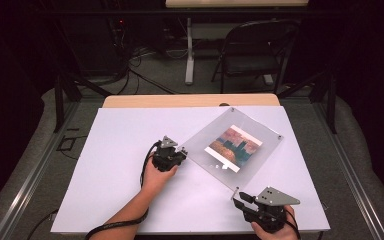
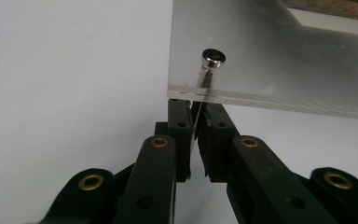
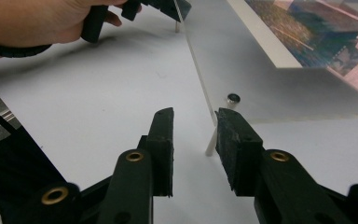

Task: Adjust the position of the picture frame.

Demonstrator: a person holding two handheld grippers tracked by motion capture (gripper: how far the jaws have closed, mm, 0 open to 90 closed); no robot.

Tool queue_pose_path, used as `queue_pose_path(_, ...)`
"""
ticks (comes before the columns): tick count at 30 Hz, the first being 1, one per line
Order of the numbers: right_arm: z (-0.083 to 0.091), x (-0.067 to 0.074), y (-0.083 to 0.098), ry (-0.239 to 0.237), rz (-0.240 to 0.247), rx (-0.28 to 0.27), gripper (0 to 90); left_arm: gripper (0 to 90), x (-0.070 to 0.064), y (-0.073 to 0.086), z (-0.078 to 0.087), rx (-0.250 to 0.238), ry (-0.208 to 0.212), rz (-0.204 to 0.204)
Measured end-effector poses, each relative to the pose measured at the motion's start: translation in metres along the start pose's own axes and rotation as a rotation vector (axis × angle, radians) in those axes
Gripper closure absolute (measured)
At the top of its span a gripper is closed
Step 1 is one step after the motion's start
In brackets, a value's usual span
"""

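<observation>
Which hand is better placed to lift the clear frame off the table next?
Left. The left gripper is already shut on the standoff pin under the clear frame. The right gripper stands open beside its corner, gripping nothing yet.

Beyond your hand-held grippers you have a white sheet [image 1: 125,150] covering the bench [image 1: 190,100], and farther off a folding chair [image 1: 255,47].

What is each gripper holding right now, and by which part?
The left gripper is shut on a corner post under the acrylic photo frame. The right gripper holds nothing; its open jaws straddle another corner post.
</observation>
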State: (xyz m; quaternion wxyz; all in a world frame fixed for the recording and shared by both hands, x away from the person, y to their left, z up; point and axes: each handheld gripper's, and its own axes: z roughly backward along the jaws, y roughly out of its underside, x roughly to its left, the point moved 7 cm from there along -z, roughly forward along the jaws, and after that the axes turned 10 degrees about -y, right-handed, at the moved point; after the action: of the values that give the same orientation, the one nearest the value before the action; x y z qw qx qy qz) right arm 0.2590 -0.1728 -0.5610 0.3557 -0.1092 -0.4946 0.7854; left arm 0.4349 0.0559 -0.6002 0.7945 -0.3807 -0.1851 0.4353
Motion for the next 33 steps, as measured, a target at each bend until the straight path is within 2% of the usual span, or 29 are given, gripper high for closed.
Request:
queue_pose_path(3, 0.0, -0.002, 0.003, 0.009, -0.014, 0.012, 67.3, 83.9, 0.0, -0.001, 0.001, 0.001, -0.001, -0.005)
queue_pose_path(6, -0.001, -0.007, 0.007, 0.017, -0.037, 0.021, 67.7, 83.6, 0.001, -0.002, 0.002, 0.005, 0.016, 0.008)
queue_pose_path(7, -0.002, -0.01, 0.01, 0.019, -0.059, 0.028, 67.7, 83.6, 0.001, -0.002, 0.002, 0.008, 0.019, 0.012)
queue_pose_path(10, -0.003, -0.013, 0.012, 0.019, -0.074, 0.034, 67.7, 83.4, 0.001, -0.003, 0.003, 0.012, 0.023, 0.014)
queue_pose_path(14, -0.014, -0.017, 0.016, -0.002, -0.104, 0.034, 66.6, 83.3, -0.001, -0.003, 0.005, 0.014, 0.03, 0.02)
queue_pose_path(19, -0.027, -0.02, 0.017, 0.012, -0.111, 0.036, 67.0, 83.3, -0.002, -0.003, 0.007, 0.016, 0.035, 0.02)
queue_pose_path(24, -0.035, -0.022, 0.016, 0.024, -0.132, 0.052, 75.6, 83.0, -0.002, -0.003, 0.008, 0.017, 0.04, 0.027)
queue_pose_path(25, -0.036, -0.024, 0.016, 0.028, -0.131, 0.055, 81.1, 83.1, -0.002, -0.003, 0.009, 0.014, 0.038, 0.024)
queue_pose_path(27, -0.036, -0.025, 0.016, 0.03, -0.136, 0.059, 84.5, 83.1, -0.002, -0.003, 0.01, 0.017, 0.044, 0.025)
queue_pose_path(30, -0.035, -0.026, 0.015, 0.016, -0.142, 0.054, 85.0, 83.0, -0.002, -0.003, 0.012, 0.011, 0.045, 0.031)
queue_pose_path(33, -0.034, -0.024, 0.011, 0.015, -0.125, 0.041, 85.3, 83.0, 0.0, -0.004, 0.015, 0.004, 0.047, 0.033)
